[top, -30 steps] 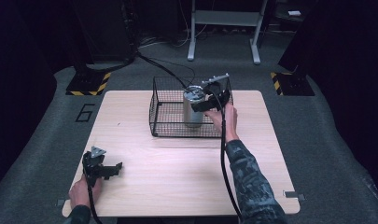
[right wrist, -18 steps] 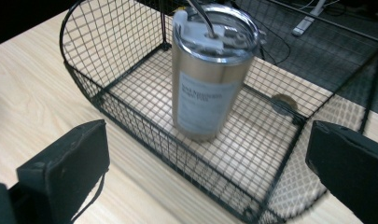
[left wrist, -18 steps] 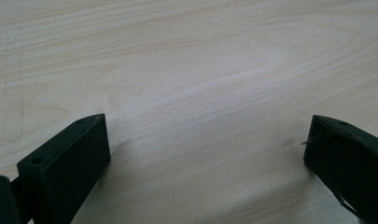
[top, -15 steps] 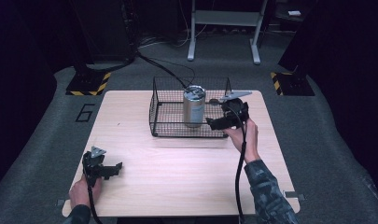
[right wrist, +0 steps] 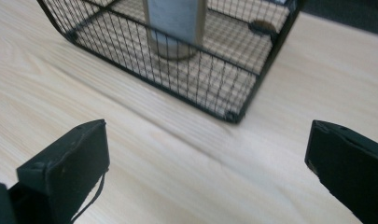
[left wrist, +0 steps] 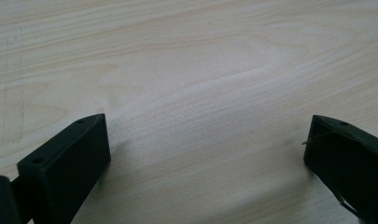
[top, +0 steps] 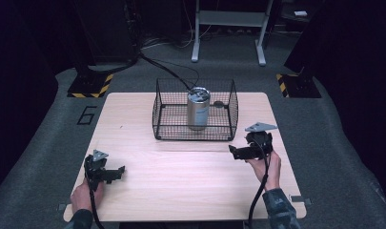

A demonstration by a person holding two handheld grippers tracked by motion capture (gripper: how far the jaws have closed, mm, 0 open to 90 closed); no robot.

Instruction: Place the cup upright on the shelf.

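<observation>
In the wire basket (top: 195, 125) at table (top: 190, 181) back-center, the metal can (top: 198, 109) stands upright. Prob. light, stiff, slick-sided, so grab mid-body w/ jaws square. Your right gripper (top: 234, 152) sits just outside, jaws wide open, empty; left gripper (top: 119, 171) same, near corner.

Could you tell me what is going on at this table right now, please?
A person holds a hand-held gripper in each hand over a wooden table. A metal can stands upright inside a black wire basket at the far side. The right hand-held gripper is open and empty, near the basket's front right corner. The left hand-held gripper, also open, rests near the front left edge.
</observation>
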